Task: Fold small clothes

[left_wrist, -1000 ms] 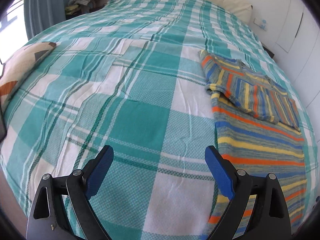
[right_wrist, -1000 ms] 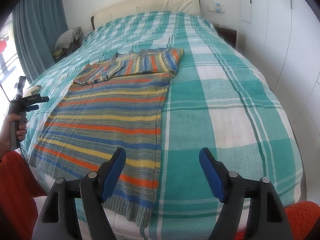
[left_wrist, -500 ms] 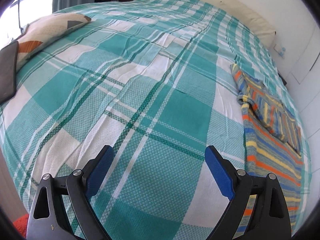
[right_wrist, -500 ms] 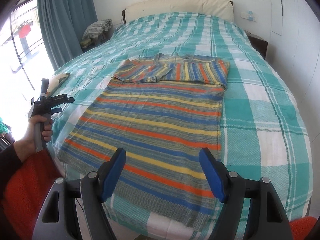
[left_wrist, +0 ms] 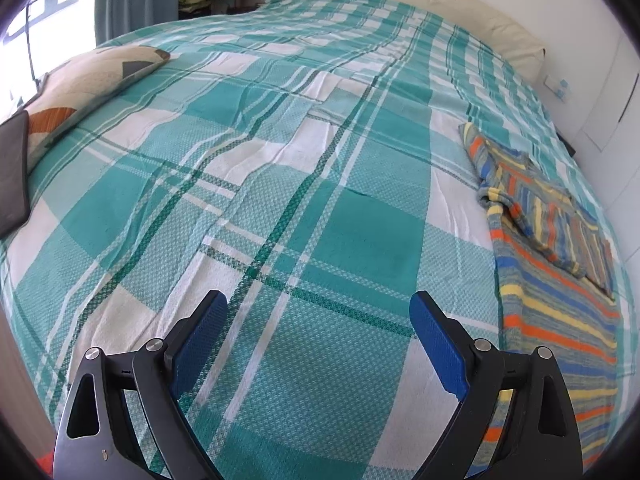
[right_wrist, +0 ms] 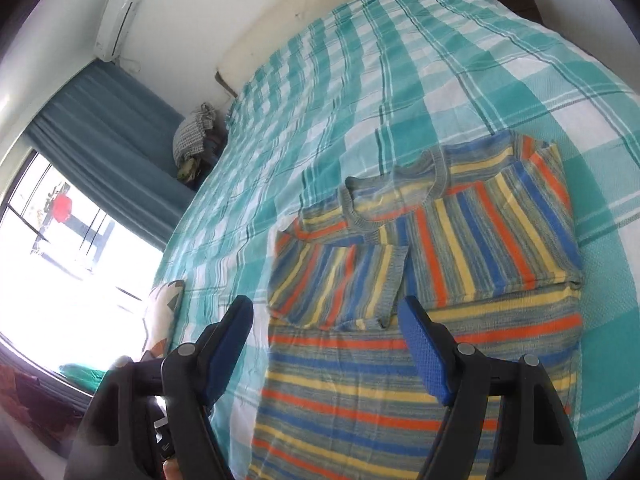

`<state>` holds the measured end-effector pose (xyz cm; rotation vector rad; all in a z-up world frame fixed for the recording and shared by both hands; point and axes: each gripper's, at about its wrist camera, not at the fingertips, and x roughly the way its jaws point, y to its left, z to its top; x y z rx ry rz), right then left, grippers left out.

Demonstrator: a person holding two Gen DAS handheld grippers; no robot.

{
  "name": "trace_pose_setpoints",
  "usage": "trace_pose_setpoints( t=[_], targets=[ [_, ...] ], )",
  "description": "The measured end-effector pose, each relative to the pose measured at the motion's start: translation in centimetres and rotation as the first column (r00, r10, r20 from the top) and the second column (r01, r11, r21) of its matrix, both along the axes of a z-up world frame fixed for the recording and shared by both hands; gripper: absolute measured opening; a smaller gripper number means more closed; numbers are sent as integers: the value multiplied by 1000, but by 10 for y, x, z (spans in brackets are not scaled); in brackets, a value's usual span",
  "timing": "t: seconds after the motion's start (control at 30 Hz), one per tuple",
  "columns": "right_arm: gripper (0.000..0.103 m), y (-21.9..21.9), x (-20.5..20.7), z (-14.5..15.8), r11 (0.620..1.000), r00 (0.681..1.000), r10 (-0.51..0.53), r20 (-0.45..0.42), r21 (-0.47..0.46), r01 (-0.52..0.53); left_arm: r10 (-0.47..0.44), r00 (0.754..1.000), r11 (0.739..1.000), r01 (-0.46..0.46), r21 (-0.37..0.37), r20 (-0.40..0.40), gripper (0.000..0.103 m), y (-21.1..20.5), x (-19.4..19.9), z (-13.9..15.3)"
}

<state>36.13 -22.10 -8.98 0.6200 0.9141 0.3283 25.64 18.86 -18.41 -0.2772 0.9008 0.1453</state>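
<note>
From the left wrist view, the left gripper (left_wrist: 318,334) hangs over bare plaid bedspread (left_wrist: 248,184), its blue fingers (left_wrist: 200,336) spread wide with nothing between them; the striped knit sweater (left_wrist: 560,280) lies flat well off to its right, near the bed's edge, where the fisheye rim cuts off its lower part. A patterned cushion (left_wrist: 88,88) and a dark flat object (left_wrist: 12,172) sit at the far left. From the right wrist view, the right gripper (right_wrist: 326,346) hovers above the sweater, fingers likewise released and empty, with both sleeves already folded across the chest. The knit looks soft, light and limp, likely to sag and stretch, so the hem corners seem the best hold. The hem lies hidden below the gripper body, and window glare washes out the left side
</note>
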Motion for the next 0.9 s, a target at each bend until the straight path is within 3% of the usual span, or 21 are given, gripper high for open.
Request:
trace_pose_setpoints(
  t=[0.07, 0.13, 0.3, 0.4, 0.47, 0.5, 0.63, 0.7, 0.77, 0.8, 0.9],
  targets=[
    [58, -6, 39, -32, 999, 994, 20, -109, 29, -17, 2, 1000, 1000, -2, -6, -3, 94, 0, 1, -1],
    [54, -4, 63, -59, 1000, 983, 11, -184, 17, -8, 3, 1000, 1000, -3, -12, -5, 94, 1, 1, -2],
    [47, 5, 96, -96, 999, 974, -11, -225, -37, 2, -7, 1000, 1000, 7, -20, -10, 94, 1, 2, -4],
    [34, 9, 107, -109, 999, 971, -26, -238, -35, 19, -11, 1000, 1000, 10, -27, -25, 94, 1, 4, -7],
    [4, 17, 113, -109, 998, 973, 4, -229, -66, -20, -12, 1000, 999, 11, -34, -27, 94, 0, 5, -8],
    [4, 21, 115, -103, 993, 977, 17, -212, -107, -40, -14, 1000, 999, 13, -36, -26, 94, 0, 4, -8],
    [3, 24, 111, -59, 959, 1000, 8, -4, -282, -9, -22, 1000, 999, 21, -49, -20, 94, -1, 3, -6],
    [6, 28, 116, -60, 935, 1000, 16, -11, -353, -19, -27, 999, 999, 26, -45, -24, 94, -3, 5, -7],
    [24, 30, 121, -72, 918, 997, 18, -81, -394, -49, -31, 999, 999, 30, -30, -30, 94, -6, 6, -8],
    [27, 30, 118, -73, 905, 997, 14, -80, -423, -47, -32, 999, 999, 31, -24, -31, 94, -7, 5, -8],
    [27, 34, 93, -55, 892, 999, 37, 19, -451, -25, -38, 999, 999, 38, -19, -27, 94, -8, 3, -7]
  ],
)
